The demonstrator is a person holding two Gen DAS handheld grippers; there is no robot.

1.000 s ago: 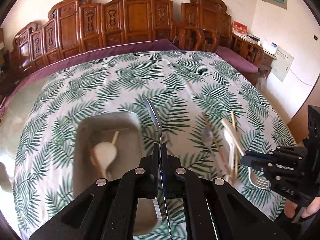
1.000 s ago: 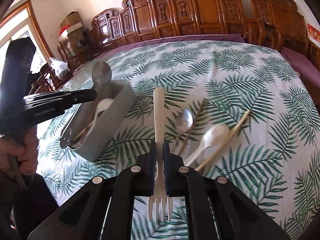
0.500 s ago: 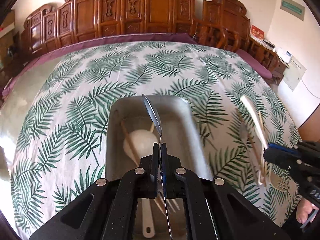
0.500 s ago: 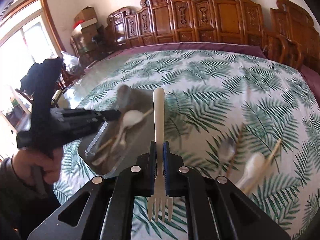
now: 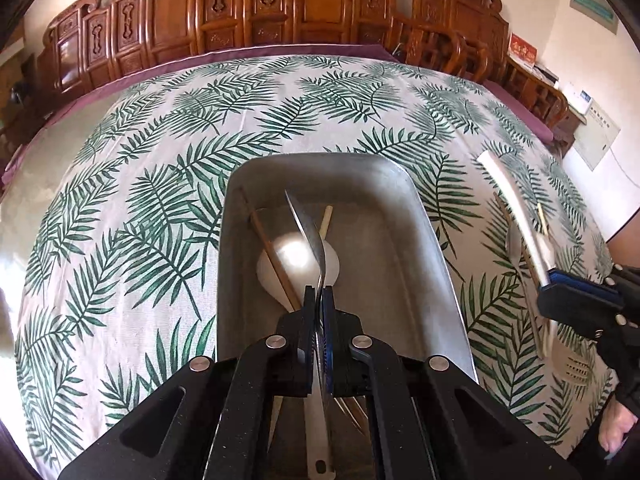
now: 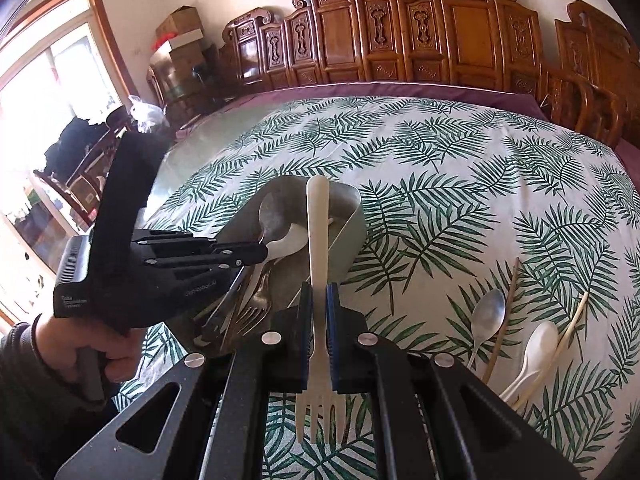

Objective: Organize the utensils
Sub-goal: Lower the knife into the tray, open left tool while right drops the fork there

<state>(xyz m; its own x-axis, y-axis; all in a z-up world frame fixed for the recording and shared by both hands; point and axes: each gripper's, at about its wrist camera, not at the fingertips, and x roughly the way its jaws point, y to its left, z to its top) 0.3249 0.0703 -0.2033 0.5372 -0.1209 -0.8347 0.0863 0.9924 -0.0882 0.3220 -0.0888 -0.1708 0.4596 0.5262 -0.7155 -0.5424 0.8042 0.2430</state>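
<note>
Your left gripper (image 5: 318, 300) is clamped on the metal spoon (image 5: 306, 224) over the metal tray (image 5: 424, 216), your right gripper (image 6: 318, 300) on the white plastic fork (image 6: 318, 240) beside it; release the spoon inside next.

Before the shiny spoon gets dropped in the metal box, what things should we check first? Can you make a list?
1. Left gripper has a firm hold on the metal spoon: ok, shut on its handle.
2. Spoon is above the metal tray, not the tablecloth: ok.
3. Room in the tray: ok; a white spoon and chopsticks lie inside, with bare floor on the right.
4. Right gripper holds the white plastic fork safely: ok, shut on it.
5. The two grippers are clear of each other: ok, apart in the left wrist view.
6. How low the spoon hangs above the tray floor: cannot tell.
</note>
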